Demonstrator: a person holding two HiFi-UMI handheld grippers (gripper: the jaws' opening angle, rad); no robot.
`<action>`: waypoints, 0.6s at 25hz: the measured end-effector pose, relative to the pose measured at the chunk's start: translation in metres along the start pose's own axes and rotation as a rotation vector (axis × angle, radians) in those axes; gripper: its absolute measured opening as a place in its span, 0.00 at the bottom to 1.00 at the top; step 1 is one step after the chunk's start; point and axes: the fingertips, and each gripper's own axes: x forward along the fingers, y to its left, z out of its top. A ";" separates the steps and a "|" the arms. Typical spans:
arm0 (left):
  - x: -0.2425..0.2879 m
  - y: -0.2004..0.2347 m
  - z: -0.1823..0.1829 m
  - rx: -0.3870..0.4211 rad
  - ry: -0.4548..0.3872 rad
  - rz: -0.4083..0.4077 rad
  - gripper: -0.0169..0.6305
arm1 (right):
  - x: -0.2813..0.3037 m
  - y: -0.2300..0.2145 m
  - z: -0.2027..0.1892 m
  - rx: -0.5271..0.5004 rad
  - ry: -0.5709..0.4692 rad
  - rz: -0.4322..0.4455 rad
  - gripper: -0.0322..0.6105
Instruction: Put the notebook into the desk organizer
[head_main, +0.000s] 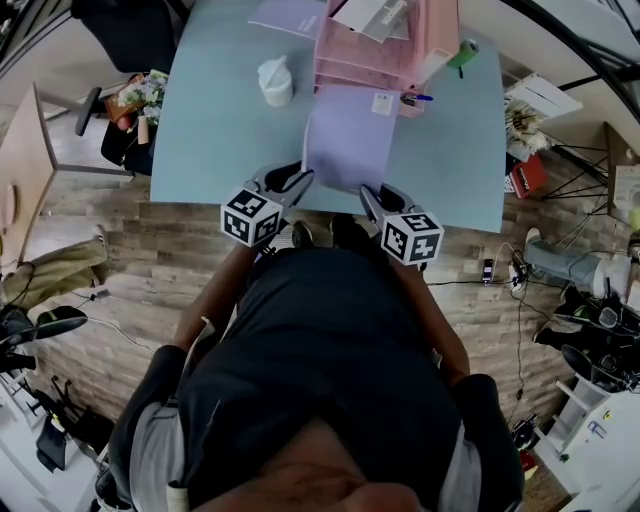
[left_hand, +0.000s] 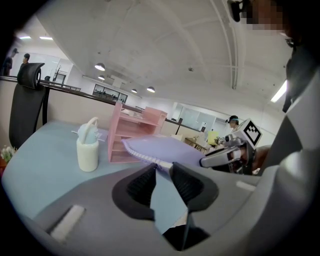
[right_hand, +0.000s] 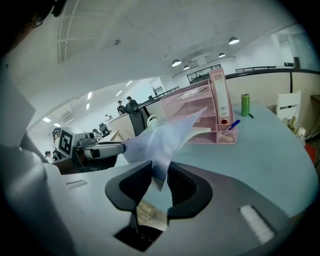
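The left tongs (head_main: 300, 181) and right tongs (head_main: 368, 193) each pinch 1 near corner of the notebook (head_main: 350, 135) (carrying step, I think), which next needs guiding far into the desk organizer (head_main: 385, 52).

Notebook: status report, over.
Left hand-held gripper and right hand-held gripper shut on near corners of lilac spiral notebook. Far edge at pink plastic desk organizer, not in. White bottle stands clear.

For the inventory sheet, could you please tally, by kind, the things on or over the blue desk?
Notebook: 1
Desk organizer: 1
White bottle: 1
Green can: 1
Blue pen: 1
Lavender flat thing at the far edge, kind unclear: 1
Total: 6, leaving out the papers in the organizer, which cannot be counted.
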 end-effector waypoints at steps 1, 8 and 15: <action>0.002 0.001 -0.002 -0.004 0.004 0.001 0.28 | 0.002 -0.002 -0.001 0.001 0.005 0.000 0.20; 0.014 0.009 -0.008 -0.014 0.026 0.013 0.28 | 0.013 -0.013 -0.006 0.023 0.022 0.001 0.20; 0.024 0.020 -0.014 -0.026 0.046 0.036 0.28 | 0.029 -0.023 -0.012 0.062 0.040 0.028 0.20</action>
